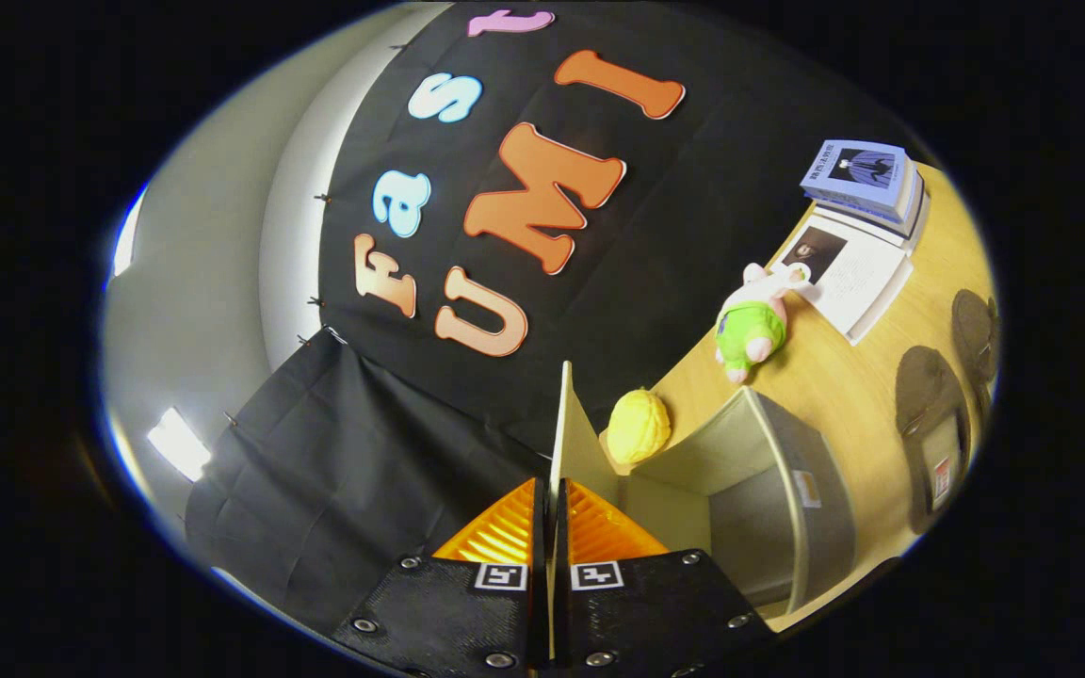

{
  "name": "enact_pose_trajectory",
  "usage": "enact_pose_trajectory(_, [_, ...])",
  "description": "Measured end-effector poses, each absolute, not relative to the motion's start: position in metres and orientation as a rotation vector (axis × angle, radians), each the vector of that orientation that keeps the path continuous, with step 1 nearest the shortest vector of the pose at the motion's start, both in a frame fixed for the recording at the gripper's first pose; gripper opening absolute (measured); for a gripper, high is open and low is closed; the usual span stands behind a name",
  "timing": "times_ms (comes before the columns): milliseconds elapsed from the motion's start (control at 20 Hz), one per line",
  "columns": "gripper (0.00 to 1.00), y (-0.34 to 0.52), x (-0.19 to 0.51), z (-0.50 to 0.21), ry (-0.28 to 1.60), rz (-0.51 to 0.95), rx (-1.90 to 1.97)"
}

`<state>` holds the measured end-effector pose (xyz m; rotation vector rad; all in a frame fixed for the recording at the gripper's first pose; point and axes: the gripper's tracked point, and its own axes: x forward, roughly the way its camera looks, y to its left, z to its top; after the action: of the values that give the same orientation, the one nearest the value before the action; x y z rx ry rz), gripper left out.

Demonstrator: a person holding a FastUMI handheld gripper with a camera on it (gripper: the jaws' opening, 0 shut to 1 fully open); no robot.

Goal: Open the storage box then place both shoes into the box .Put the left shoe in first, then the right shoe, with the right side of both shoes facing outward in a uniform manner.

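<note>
Hand-held gripper (pixel 550 508) pinches lid (pixel 563 443) edge — upright.

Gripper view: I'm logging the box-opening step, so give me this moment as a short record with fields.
gripper: fingers closed on the thin lid panel
storage box: grey box on the wooden table, lid swung up, inside visible
shoes: dark pair on the table beyond the box
other items: yellow ball, plush toy, books
</note>
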<state>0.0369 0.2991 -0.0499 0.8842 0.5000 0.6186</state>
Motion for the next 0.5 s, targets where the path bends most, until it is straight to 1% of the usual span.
enact_pose_trajectory(350, [0.03, 0.373, 0.021, -0.037, 0.522, 0.659, 0.963])
enact_pose_trajectory(500, [0.03, 0.405, 0.014, -0.04, 0.536, 0.684, 0.936])
